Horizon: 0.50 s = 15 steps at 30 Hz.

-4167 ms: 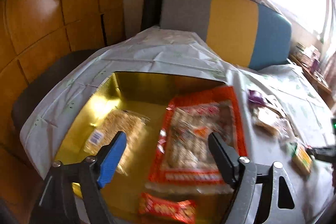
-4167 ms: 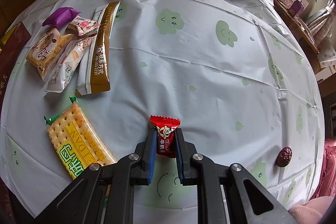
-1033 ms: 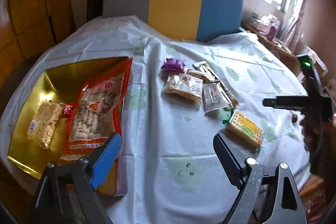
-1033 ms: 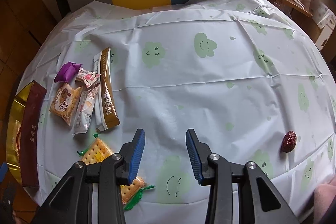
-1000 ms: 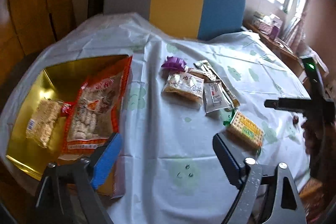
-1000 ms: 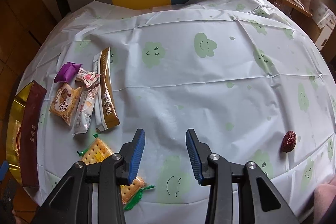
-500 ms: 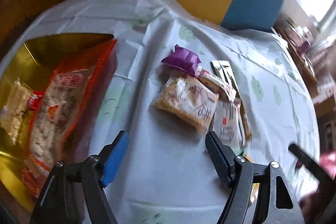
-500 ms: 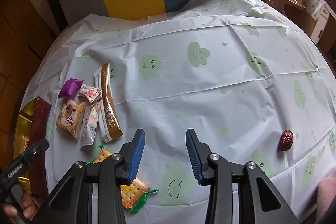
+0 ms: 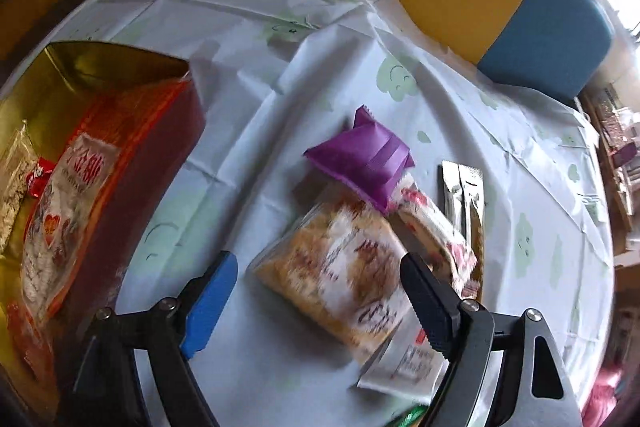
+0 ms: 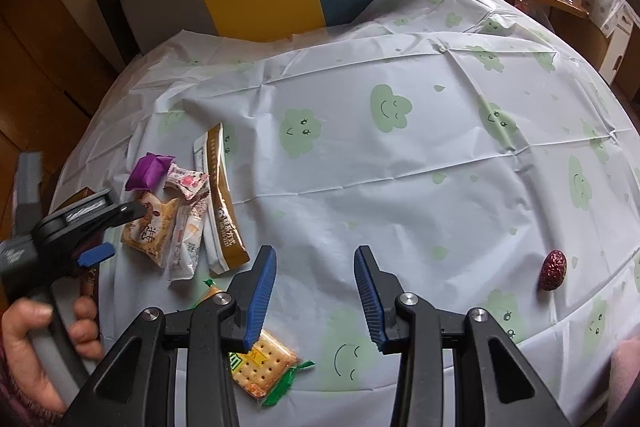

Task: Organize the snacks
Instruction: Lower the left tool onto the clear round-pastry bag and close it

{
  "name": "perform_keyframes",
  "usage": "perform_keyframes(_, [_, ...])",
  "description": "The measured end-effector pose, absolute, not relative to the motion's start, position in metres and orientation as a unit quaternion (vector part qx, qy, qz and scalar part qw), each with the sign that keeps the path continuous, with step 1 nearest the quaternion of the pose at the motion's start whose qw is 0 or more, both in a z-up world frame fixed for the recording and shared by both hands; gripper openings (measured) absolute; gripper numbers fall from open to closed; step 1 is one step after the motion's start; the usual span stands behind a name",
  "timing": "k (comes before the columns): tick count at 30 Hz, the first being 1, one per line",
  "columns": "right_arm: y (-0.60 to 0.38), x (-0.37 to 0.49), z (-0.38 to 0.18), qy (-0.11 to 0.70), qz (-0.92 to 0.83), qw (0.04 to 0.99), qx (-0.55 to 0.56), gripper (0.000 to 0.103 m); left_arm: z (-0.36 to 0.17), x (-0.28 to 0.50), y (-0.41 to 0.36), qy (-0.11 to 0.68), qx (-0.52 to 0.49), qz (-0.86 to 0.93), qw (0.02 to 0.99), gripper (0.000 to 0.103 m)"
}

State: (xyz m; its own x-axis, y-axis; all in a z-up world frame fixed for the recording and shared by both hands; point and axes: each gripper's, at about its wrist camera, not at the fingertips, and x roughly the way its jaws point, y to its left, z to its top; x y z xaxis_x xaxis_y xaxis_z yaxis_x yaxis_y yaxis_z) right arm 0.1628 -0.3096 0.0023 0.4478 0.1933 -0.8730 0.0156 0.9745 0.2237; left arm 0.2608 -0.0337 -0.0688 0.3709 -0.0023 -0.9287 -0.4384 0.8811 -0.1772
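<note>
Boxed: big red bag (image 9: 76, 195) and two small packs lay in the gold box (image 9: 68, 67).
Left: seven snacks on the tabletop (image 10: 400, 187).
Left gripper (image 9: 316, 291): jaws opening, empty, over the biscuit pack (image 9: 340, 267).
Right gripper (image 10: 316, 291): apart, empty.

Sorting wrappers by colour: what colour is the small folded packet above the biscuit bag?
Purple packet; clearest in the left wrist view.

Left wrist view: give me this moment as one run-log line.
left tool: opening, empty, over tan clear-wrapped cracker packet | right tool: open, empty | gold-lined box: holds big orange-red snack bag
</note>
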Motion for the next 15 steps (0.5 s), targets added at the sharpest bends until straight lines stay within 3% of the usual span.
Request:
perform_keyframes(10, [-0.310, 0.164, 0.002, 0.524, 0.057, 0.843, 0.105, 0.041, -0.085, 0.276, -0.051, 0.543, -0.132, 0.116, 0.821, 0.087])
perform_keyframes(15, [-0.310, 0.164, 0.000, 0.527, 0.053, 0.842, 0.101, 0.041, -0.081, 0.242, -0.051, 0.541, -0.089, 0.048, 0.835, 0.077])
